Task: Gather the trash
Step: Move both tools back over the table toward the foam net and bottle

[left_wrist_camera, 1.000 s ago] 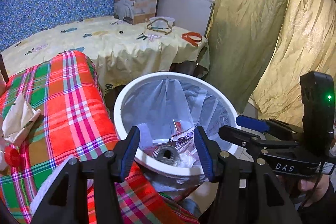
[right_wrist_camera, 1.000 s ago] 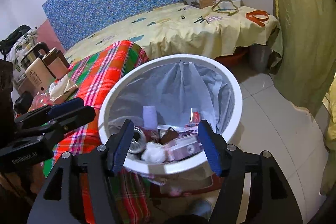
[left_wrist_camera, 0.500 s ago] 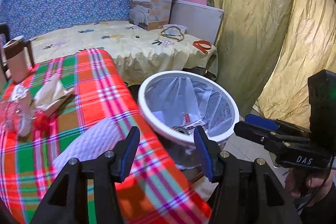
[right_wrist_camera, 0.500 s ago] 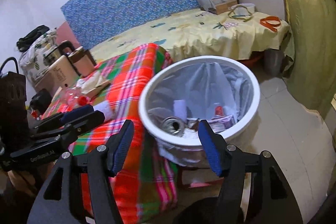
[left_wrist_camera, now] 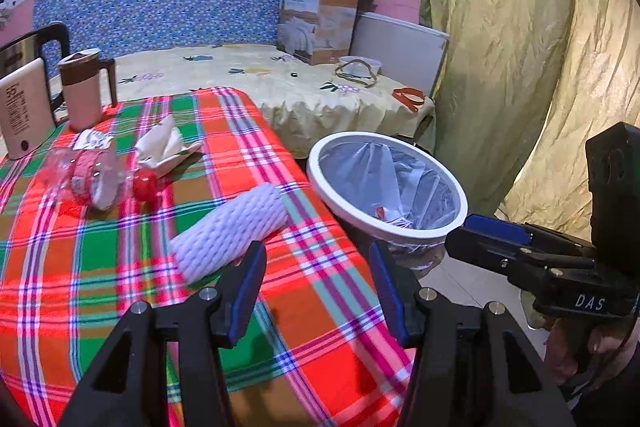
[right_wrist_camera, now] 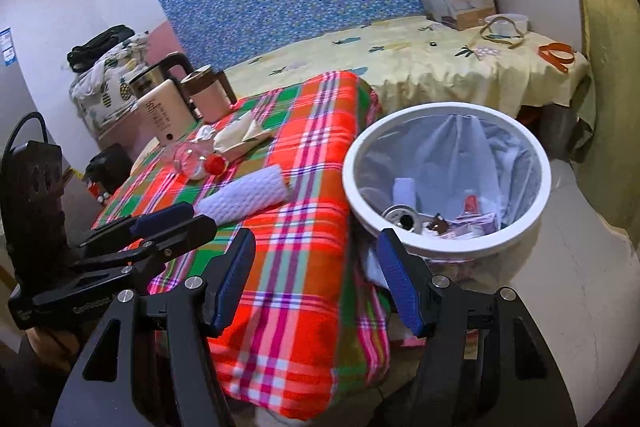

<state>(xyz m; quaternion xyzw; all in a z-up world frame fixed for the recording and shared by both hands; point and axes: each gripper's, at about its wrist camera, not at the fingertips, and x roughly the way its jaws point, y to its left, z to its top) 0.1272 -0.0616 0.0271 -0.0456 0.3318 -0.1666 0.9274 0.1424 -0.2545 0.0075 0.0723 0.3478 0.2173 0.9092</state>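
Note:
A white foam net sleeve (left_wrist_camera: 230,229) (right_wrist_camera: 246,197) lies on the plaid tablecloth (left_wrist_camera: 120,259) (right_wrist_camera: 304,235). Behind it lie a crushed clear bottle with a red cap (left_wrist_camera: 100,179) (right_wrist_camera: 196,161) and a crumpled beige paper (left_wrist_camera: 166,147) (right_wrist_camera: 240,137). The white bin (left_wrist_camera: 456,223) (right_wrist_camera: 536,211), lined with a clear bag, holds a can and wrappers beside the table's right edge. My left gripper (left_wrist_camera: 316,283) hangs open over the cloth just in front of the sleeve, nothing between its fingers. My right gripper (right_wrist_camera: 316,279) is open and empty over the table's near right edge.
A kettle (right_wrist_camera: 160,107) and a brown-lidded jug (left_wrist_camera: 82,89) stand at the table's far left. Beyond is a bed with a yellow sheet (left_wrist_camera: 280,87), a cardboard box (left_wrist_camera: 316,21) and small items. Yellow curtains (left_wrist_camera: 500,47) hang right; tiled floor (right_wrist_camera: 580,287) surrounds the bin.
Both grippers have swung left, away from above the bin toward the plaid table. The sleeve, bottle and paper have come into fuller view. Jaws stayed equally wide.

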